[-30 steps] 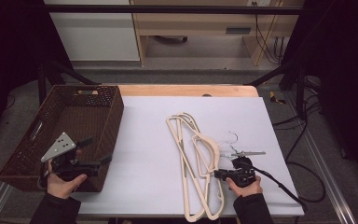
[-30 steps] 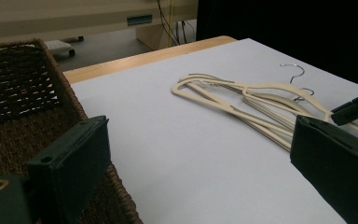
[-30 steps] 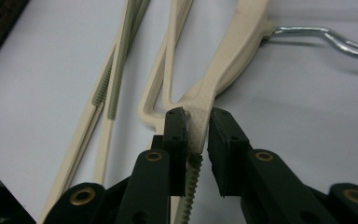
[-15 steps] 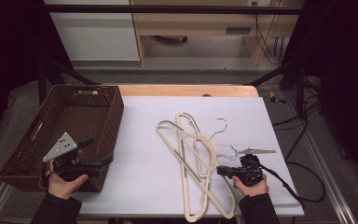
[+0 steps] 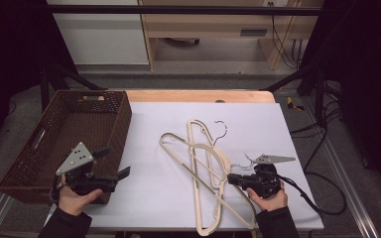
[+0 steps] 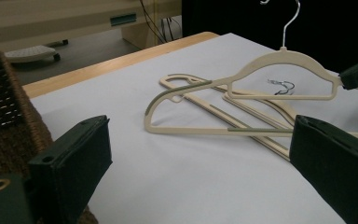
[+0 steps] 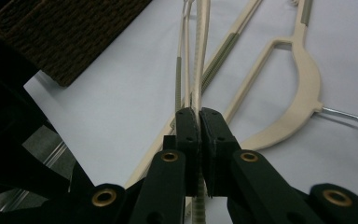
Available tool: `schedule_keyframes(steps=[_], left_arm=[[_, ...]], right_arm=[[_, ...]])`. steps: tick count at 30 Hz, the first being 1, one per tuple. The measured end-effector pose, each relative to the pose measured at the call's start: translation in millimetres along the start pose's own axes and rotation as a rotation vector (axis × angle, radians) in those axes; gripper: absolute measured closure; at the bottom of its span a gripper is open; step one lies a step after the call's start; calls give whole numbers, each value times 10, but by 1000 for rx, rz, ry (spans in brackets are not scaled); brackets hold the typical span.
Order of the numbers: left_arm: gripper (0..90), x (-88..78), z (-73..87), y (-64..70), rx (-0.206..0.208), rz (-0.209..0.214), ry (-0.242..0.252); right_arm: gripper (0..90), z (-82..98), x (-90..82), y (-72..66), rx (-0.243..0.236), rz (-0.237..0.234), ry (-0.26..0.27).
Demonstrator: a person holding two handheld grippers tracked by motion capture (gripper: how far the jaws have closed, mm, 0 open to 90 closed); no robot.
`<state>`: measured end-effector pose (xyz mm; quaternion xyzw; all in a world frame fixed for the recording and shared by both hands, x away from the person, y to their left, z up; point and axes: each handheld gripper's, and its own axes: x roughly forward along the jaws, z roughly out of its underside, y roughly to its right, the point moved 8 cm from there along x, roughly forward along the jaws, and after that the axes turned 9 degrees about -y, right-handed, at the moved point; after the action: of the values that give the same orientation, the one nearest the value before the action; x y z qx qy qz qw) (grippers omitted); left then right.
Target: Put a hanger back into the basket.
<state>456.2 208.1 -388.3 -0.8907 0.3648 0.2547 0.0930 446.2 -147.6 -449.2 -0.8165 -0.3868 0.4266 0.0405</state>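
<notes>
Several cream hangers are on the white table point(image 5: 154, 198). My right gripper point(image 5: 230, 178) point(image 7: 199, 112) is shut on one end of a cream hanger point(image 5: 188, 144) point(image 6: 279, 56) point(image 7: 196, 60). That hanger stands tilted up on its edge, with its wire hook point(image 5: 221, 126) raised and its far end near the table. The other hangers point(image 5: 201, 198) point(image 6: 242, 119) point(image 7: 303, 74) lie flat beneath and beside it. My left gripper point(image 5: 116, 162) point(image 6: 200, 123) is open and empty by the near right corner of the brown wicker basket point(image 5: 39, 144) point(image 6: 4, 102), pointing towards the hangers.
The basket takes up the table's left side. A bare wooden strip point(image 5: 198, 95) runs along the far edge. A black cable point(image 5: 322, 198) trails off the right side from my right gripper. White surface lies free between the basket and the hangers.
My right gripper has risen with one hanger, which has tipped up on edge and swung left off the pile. Its hook moved up and left. The left gripper stayed put.
</notes>
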Motion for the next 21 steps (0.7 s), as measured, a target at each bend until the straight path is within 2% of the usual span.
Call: schedule_keyframes(steps=[4,6,7,8,9,10,12,14,18,21], left_arm=[[55,91,-27,131,29,23,-17],[60,174,-45,197,50,34,-33],[61,288,-67,266,75,43,-60],[61,288,-67,266,75,43,-60],[61,390,-99,331,95,60,-81],[61,390,-99,331,95,60,-81],[61,519,-147,389,125,71,-111],[67,644,-208,423,133,82,-129],[81,917,-319,485,174,91,-174],[102,1190,-394,558,218,121,-204]], right_arm=[[868,-14,17,-46,-16,-15,-6],[867,2,55,-55,-15,-14,-23],[867,13,79,-58,-17,-14,-34],[867,13,79,-58,-17,-14,-34],[867,20,84,-58,-30,-13,-40],[867,20,84,-58,-30,-13,-40],[867,24,81,-63,-33,-13,-41],[867,29,84,-62,-40,-10,-42],[867,34,92,-51,-58,-1,-44],[866,37,93,-47,-62,3,-45]])
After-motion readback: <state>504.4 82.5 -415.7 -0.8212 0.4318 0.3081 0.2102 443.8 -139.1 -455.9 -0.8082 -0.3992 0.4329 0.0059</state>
